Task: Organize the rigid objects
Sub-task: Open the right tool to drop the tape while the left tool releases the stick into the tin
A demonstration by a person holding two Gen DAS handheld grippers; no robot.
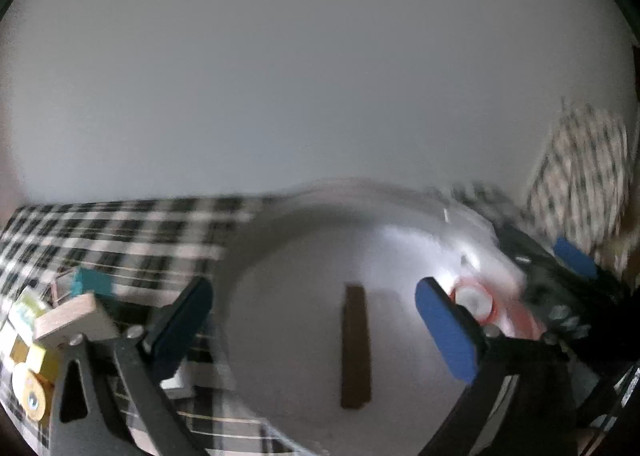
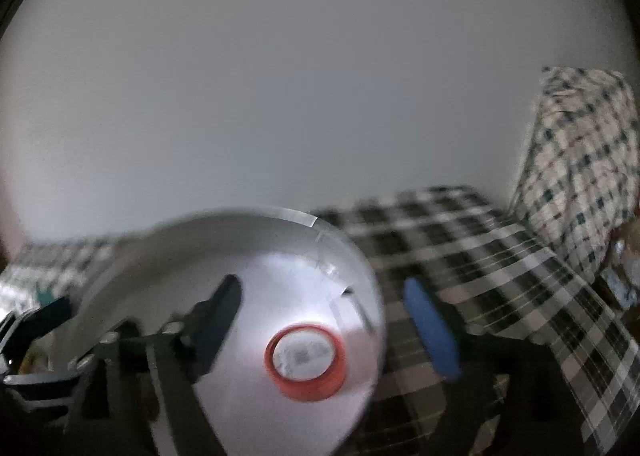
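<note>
A shallow white bowl (image 1: pixel 304 256) sat on the checked cloth (image 1: pixel 100 228) and served as the collecting place, which explains why both tools hung over it. Inside the bowl, near its middle, lay a dark brown strip (image 1: pixel 355 348), lengthwise toward the far rim; it was probably a flat wooden piece, though blur made that uncertain. Toward the bowl's right side rested a round red-rimmed container with a pale top (image 2: pixel 305 359), flat on the bowl's floor.

The left tool (image 1: pixel 316 330) stood released, its pads spread wide on either side of the brown strip and touching nothing, a posture that suits a piece set down and let go. The right tool (image 2: pixel 332 330) was likewise released: its pads flanked the red-rimmed container without pressing on it, so the container rested on the bowl alone.

Left of the bowl, on the cloth, more rigid pieces waited unsorted: a pale wooden block (image 1: pixel 74 322), a teal block (image 1: pixel 94 283) beyond it, and yellow pieces (image 1: pixel 30 396) nearer the cloth's edge. They lay clustered close together and outside the bowl, so the sorting looked only partly done. A second checked fabric (image 2: pixel 580 172) rose well beyond the bowl's right side.
</note>
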